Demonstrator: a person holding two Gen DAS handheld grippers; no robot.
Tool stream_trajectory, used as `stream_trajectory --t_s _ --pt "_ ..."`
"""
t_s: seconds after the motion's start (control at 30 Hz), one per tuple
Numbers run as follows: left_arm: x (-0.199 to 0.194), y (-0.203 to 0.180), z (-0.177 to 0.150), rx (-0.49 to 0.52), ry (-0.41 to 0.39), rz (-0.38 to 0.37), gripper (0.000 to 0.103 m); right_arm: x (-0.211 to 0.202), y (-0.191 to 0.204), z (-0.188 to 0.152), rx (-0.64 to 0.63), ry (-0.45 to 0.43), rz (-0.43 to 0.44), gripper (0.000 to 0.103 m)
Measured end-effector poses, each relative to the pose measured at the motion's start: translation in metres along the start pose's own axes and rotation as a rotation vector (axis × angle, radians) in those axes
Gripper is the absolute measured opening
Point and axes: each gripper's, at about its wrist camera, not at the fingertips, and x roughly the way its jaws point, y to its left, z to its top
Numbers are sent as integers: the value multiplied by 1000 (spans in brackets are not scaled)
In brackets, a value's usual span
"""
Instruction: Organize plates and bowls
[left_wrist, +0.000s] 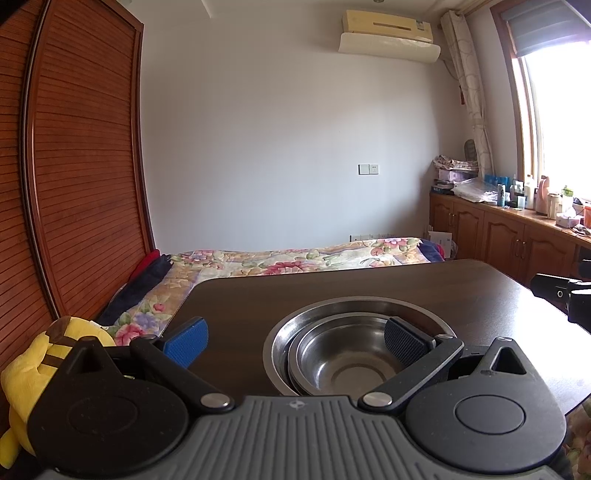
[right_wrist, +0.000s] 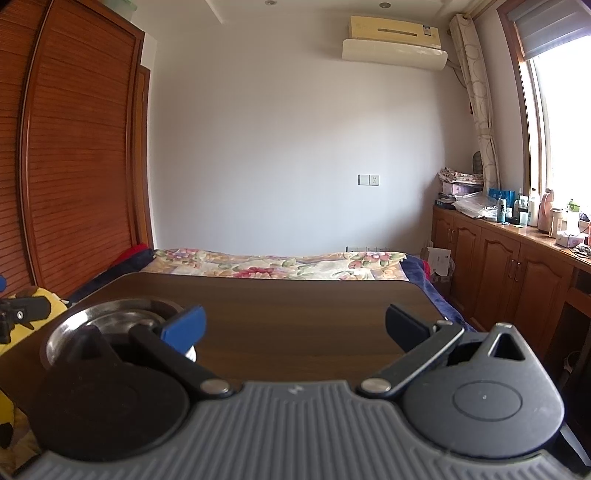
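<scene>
Steel bowls (left_wrist: 347, 354) sit nested on the dark wooden table (left_wrist: 295, 291), a smaller one inside a larger one. My left gripper (left_wrist: 295, 338) is open just in front of them; its black right finger (left_wrist: 404, 341) overlaps the stack's right side and its blue left finger (left_wrist: 186, 341) is over bare table. Nothing is held. In the right wrist view the same bowl stack (right_wrist: 110, 314) lies at the left, partly hidden behind the blue finger (right_wrist: 184, 328). My right gripper (right_wrist: 295, 328) is open over bare table (right_wrist: 295, 306), to the right of the bowls.
A yellow plush toy (left_wrist: 40, 362) lies off the table's left edge. A bed with a floral cover (left_wrist: 280, 258) is beyond the far edge. Wooden wardrobe doors (left_wrist: 74, 166) stand at the left, low cabinets (left_wrist: 509, 240) with bottles at the right. The other gripper's body (left_wrist: 565, 295) shows at the right.
</scene>
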Motion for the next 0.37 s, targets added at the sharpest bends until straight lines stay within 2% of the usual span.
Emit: stream_trajectory --t_s 0.37 --pt "0 0 1 0 0 0 103 0 -3 1 1 6 3 103"
